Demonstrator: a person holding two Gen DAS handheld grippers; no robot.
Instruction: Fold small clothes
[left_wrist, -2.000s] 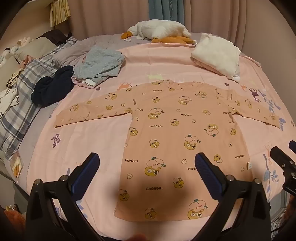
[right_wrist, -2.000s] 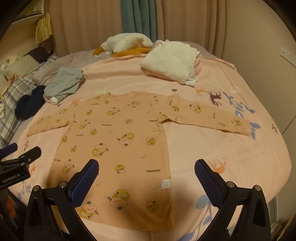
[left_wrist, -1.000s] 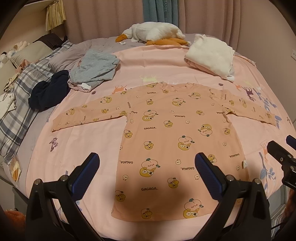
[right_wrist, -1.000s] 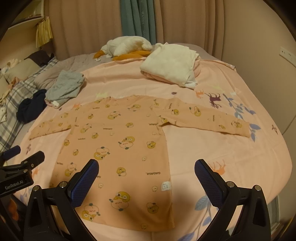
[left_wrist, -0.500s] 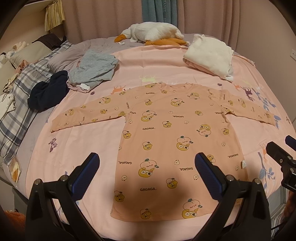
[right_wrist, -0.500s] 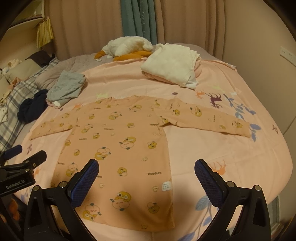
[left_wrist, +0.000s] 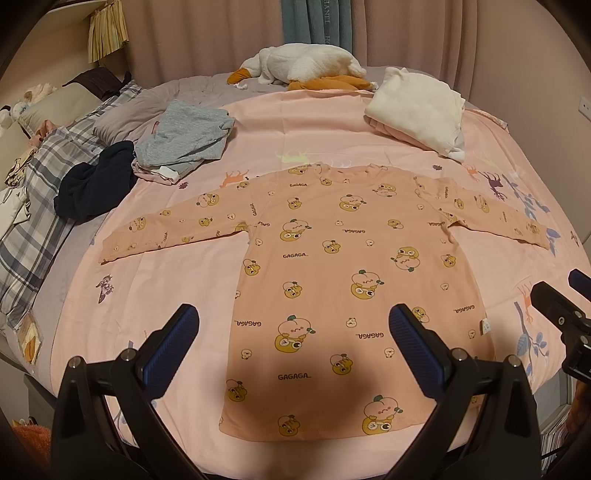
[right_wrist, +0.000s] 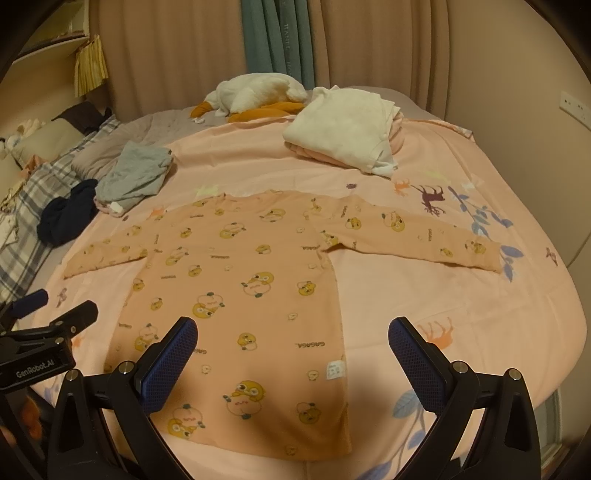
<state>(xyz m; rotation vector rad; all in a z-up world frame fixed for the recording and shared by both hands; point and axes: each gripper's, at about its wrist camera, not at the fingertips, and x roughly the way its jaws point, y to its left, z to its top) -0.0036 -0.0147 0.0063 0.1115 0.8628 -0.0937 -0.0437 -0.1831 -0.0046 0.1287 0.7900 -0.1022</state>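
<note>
Left and right wrist views, bed seen from its near edge. My left gripper (left_wrist: 293, 341) hung above the hem of the peach long-sleeved shirt (left_wrist: 354, 280), its blue-padded fingers (left_wrist: 170, 347) spread wide and released, grasping nothing; my right gripper (right_wrist: 291, 354) hung likewise over the shirt's lower right part, fingers (right_wrist: 417, 360) spread apart and empty. The shirt lay flat and unfolded on the pink bedsheet (left_wrist: 155, 295), hem toward me, neckline away, both sleeves stretched out sideways, the cloth printed with yellow cartoon figures and the word "GAGAGA". A small white label (right_wrist: 334, 369) showed at the shirt's right side seam near the hem. The sheet carried printed deer and leaf motifs, visible right of the right sleeve. Beyond the left sleeve, at the sheet's edge, lay a crumpled grey garment (left_wrist: 184, 138), and just left of it a dark navy garment (left_wrist: 96, 184) on the plaid bedding (left_wrist: 33, 218). Beyond the right shoulder, well apart from the shirt, sat a folded cream-white pile (left_wrist: 419, 110). At the far side of the bed lay a white plush goose (left_wrist: 306, 62) with orange beak and feet, before the beige curtains (right_wrist: 166, 51) and a teal curtain (right_wrist: 273, 37). In each wrist view the other gripper's black body entered at the frame edge.
</note>
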